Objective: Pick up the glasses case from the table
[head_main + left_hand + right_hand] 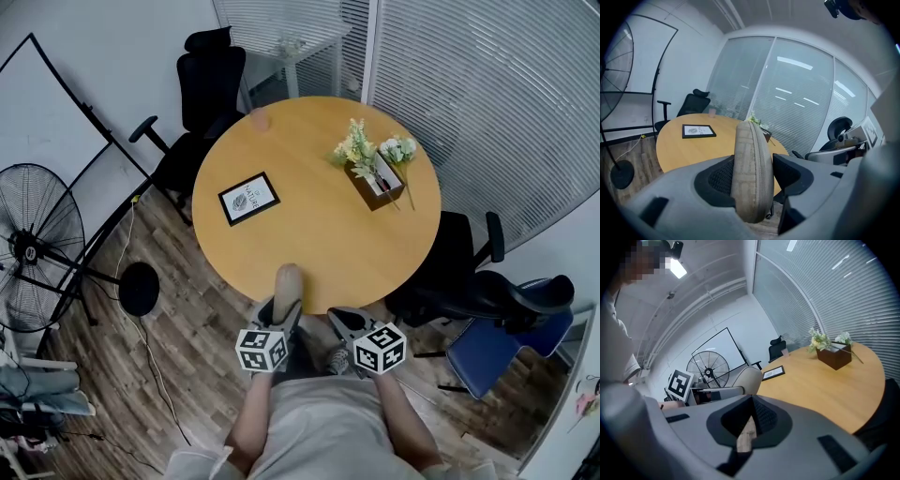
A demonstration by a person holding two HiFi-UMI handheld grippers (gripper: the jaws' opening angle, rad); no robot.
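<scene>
Over the wood floor [187,328], table [319,248]: round, tan top, filling the middle of the head view.
Fan [33,248]: black, on a stand, at the far left, well apart from the table.
Black chair [202,103]: pushed up to the table's far-left edge.
Blue chair [511,328]: near the table's right side, behind a second black seat.
Left gripper [285,305]: jaws spread wide and clenched on the glasses case, pads pressed against both of its broad sides; aimed toward the table, marker cube at its rear.
Right gripper [750,420]: jaws pressed together with nothing between them; just beside the left gripper, short of the table's near rim.
Flower box [377,180]: brown, holding pale flowers, on the table's right half.
Picture frame [249,198]: black border, white print, flat on the table's left half.
Glasses case [751,173]: beige, fabric-covered, standing on edge between the left jaws, at the table's near rim, floor visible under its lower end.
</scene>
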